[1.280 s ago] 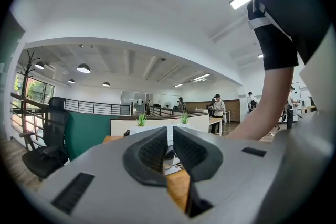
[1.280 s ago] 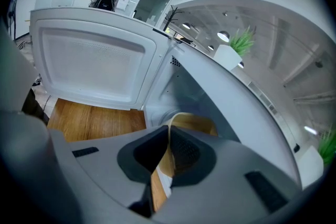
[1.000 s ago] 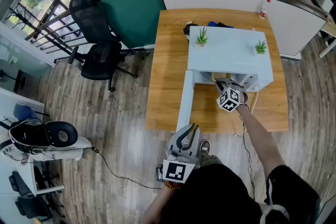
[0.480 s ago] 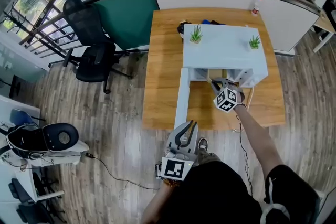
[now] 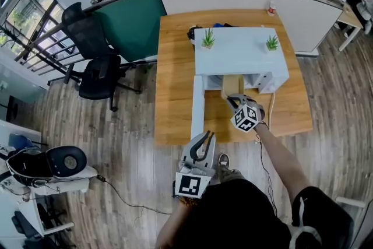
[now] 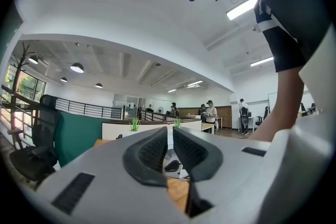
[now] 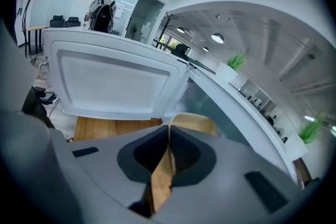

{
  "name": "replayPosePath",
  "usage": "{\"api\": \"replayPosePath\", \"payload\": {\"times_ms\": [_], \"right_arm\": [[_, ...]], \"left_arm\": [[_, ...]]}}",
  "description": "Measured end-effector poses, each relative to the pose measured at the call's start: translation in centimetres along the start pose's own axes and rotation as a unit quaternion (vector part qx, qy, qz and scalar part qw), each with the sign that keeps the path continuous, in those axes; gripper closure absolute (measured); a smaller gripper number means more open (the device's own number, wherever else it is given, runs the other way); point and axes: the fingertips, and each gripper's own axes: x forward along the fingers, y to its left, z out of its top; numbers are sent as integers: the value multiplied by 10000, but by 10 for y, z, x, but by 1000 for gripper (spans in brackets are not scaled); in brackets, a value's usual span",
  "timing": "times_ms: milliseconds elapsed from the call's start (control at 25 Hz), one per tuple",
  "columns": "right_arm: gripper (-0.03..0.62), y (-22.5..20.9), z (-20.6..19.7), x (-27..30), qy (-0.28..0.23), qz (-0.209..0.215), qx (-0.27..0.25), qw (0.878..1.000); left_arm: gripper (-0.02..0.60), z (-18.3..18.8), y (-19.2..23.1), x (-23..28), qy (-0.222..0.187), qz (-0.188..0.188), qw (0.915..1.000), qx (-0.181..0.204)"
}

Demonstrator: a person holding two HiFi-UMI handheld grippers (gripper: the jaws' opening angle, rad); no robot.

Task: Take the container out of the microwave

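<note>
A white microwave [image 5: 239,52] stands toward the far right part of the wooden desk [image 5: 175,96], with two small green plants [image 5: 208,39] on its top, one near each far corner. Its door [image 5: 197,105] hangs open on the left and reaches toward the desk's near edge. The tan container [image 5: 231,86] sits at the mouth of the microwave, just in front of the opening and to the right of the open door. Whether its base touches the desk cannot be told. The right gripper [image 5: 235,102] reaches in from the near edge, and its jaws are pinched onto the near wall of the container. In the right gripper view the thin tan wall [image 7: 163,176] runs up between the two dark pads of the right gripper [image 7: 168,157], and the rest of the container [image 7: 191,123] curves away beyond them toward the door [image 7: 115,81]. The left gripper [image 5: 204,140] hangs off the desk's near edge, over the wooden floor [image 5: 128,125], close to the person's body. In its own view the left gripper [image 6: 169,139] has its jaws drawn together with only a sliver between them, holding nothing. A bottle [image 5: 271,4] stands at the desk's far right corner, and a black office chair [image 5: 96,67] stands on the floor off the left edge.
</note>
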Motion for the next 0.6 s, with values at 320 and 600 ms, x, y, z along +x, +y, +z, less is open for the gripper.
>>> {"api": "replayPosePath", "payload": {"times_ms": [320,600], "right_arm": [[572,22,19,-22,-198,-72,108,9997],[571,39,42,-48,-400,-205,209,9988]], "left_arm": [[534,4,7,-6,-49,-141,9999,39],[534,9,12,-8,-79,-272,9996,13]]}}
